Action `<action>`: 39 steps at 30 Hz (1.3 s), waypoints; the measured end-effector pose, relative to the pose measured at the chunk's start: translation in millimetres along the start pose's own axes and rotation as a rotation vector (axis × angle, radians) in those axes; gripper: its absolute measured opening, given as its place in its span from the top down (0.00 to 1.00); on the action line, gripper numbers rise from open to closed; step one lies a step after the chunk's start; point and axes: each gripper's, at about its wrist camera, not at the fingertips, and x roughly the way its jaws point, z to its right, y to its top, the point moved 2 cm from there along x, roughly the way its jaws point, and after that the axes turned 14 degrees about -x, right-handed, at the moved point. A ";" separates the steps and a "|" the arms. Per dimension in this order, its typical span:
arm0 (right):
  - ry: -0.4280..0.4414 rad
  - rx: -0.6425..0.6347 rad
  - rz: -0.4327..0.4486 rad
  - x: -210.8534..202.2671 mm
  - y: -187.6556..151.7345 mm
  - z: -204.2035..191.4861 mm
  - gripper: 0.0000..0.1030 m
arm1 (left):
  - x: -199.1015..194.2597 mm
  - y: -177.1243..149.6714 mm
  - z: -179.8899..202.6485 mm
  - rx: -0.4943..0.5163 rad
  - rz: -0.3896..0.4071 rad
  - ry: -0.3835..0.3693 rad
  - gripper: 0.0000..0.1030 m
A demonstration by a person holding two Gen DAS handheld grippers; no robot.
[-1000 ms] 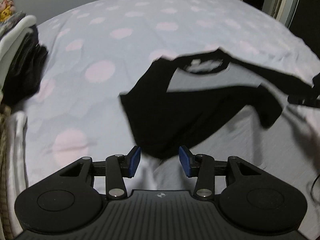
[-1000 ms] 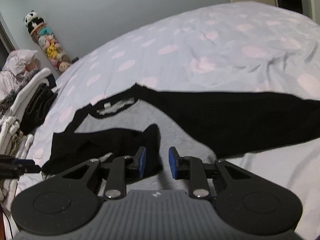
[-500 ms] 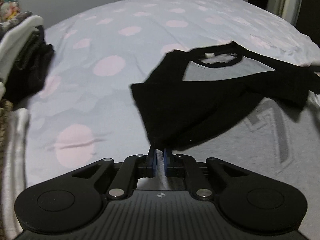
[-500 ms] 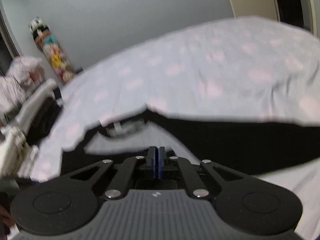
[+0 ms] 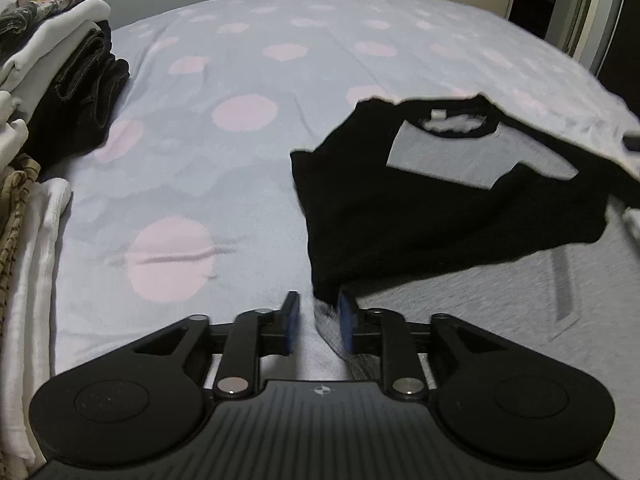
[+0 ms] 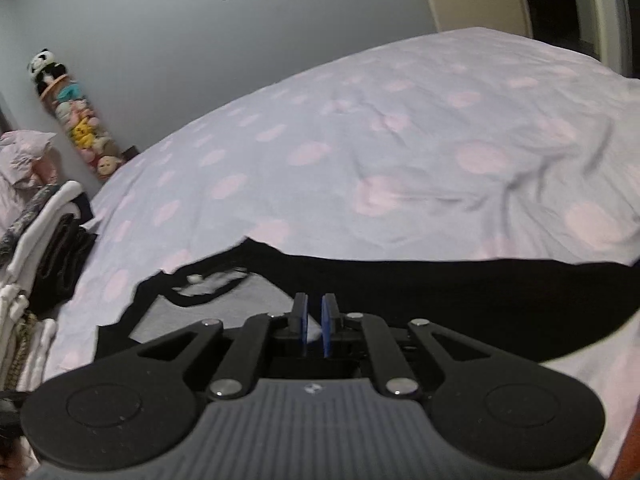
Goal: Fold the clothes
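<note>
Bed with lilac pink-dotted cover (image 5: 248,184): grey shirt with black raglan sleeves (image 5: 440,216) lies near right side, sleeves folded inward.

Left hand-held gripper (image 5: 319,322): jaws parted, straddling sleeve cuff, not clamped.

Right hand-held gripper (image 6: 312,325): narrow gap, probably empty; view blurred.

Risk: cuff slides out, sleeve fold unrolls, fabric bunches.

Neck label (image 5: 438,114): white, unreadable.

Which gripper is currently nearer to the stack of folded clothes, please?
Left. The left gripper sits just right of the stack of folded clothes; from the right gripper, the stack lies far off left.
</note>
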 end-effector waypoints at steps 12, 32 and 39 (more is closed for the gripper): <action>0.039 0.087 -0.051 41.1 -13.2 28.8 0.70 | 42.9 66.1 -6.3 -0.188 0.001 -0.036 0.47; 0.051 0.295 0.103 30.1 9.3 45.6 0.94 | 52.6 65.3 -25.7 -0.362 0.112 0.018 0.97; -0.023 0.273 0.068 39.8 -1.6 60.8 0.91 | 62.2 60.4 -23.8 -0.363 0.092 0.034 0.97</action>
